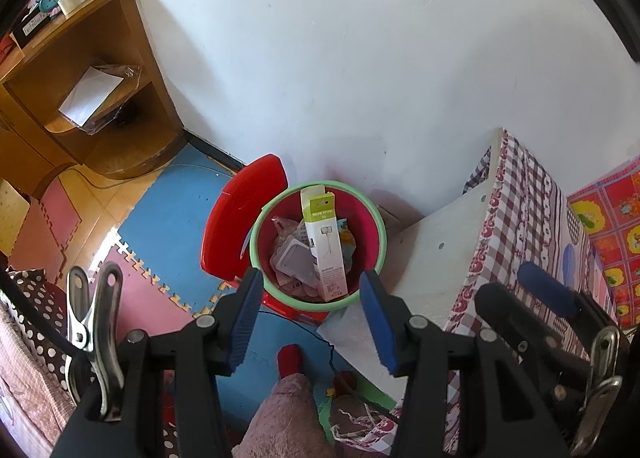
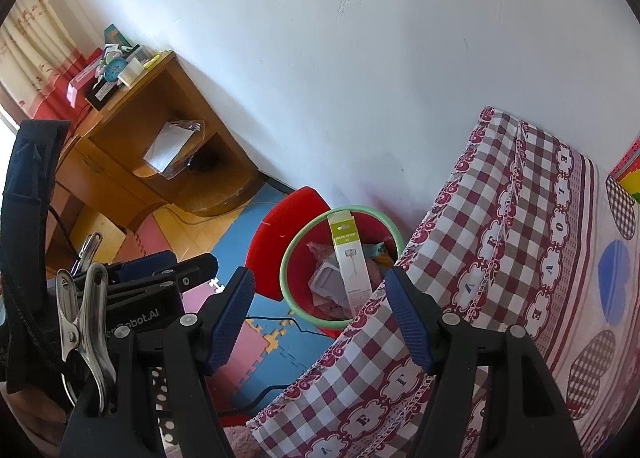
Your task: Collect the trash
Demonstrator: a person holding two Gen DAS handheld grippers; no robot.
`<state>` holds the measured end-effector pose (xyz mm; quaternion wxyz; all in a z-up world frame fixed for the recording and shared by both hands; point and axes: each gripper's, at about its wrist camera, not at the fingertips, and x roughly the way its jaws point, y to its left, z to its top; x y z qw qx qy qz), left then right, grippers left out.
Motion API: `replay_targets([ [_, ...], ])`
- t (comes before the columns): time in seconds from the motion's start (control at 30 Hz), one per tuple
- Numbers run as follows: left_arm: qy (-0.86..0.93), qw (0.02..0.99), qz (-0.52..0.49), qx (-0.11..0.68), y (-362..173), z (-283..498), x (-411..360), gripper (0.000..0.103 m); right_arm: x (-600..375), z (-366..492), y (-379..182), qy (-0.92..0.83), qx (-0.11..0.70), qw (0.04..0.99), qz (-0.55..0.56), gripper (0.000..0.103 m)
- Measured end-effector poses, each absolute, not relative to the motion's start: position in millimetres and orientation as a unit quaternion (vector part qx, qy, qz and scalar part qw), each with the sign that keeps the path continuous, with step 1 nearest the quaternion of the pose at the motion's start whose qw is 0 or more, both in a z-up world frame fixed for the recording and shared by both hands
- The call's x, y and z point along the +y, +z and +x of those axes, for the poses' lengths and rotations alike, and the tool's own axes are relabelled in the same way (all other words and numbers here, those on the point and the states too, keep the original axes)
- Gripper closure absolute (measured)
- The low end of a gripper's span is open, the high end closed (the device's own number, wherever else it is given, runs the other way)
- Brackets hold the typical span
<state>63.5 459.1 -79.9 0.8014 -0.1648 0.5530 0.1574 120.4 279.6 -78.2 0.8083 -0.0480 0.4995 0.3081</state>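
Observation:
A red trash bin with a green rim (image 1: pixel 378 236) stands on the floor by the wall, its red lid (image 1: pixel 244 218) flipped open to the left. Inside it a white and green selfie-stick box (image 1: pixel 326 246) stands upright among crumpled wrappers and a clear plastic tray (image 1: pixel 294 262). My left gripper (image 1: pixel 310 316) is open and empty, above the bin's near rim. My right gripper (image 2: pixel 320 314) is open and empty, held over the edge of the checked table. The bin (image 2: pixel 292 254) and the box (image 2: pixel 352 262) also show in the right wrist view.
A table with a red checked cloth (image 2: pixel 500 258) stands right of the bin. A wooden shelf unit (image 1: pixel 100 90) with a clock and clutter stands at left. Coloured foam mats (image 1: pixel 172 210) cover the floor, with a thin black cable (image 1: pixel 316 334) across them.

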Motion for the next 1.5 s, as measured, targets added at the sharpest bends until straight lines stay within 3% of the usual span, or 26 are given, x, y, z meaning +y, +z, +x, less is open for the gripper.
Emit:
replay_targets([
  [1.5,0.149,0.787,-0.168,0.575,-94.7,62.9,461.8,0.051,295.7,114.9,-94.9,0.302,0.519,0.797,-0.062,0.033],
])
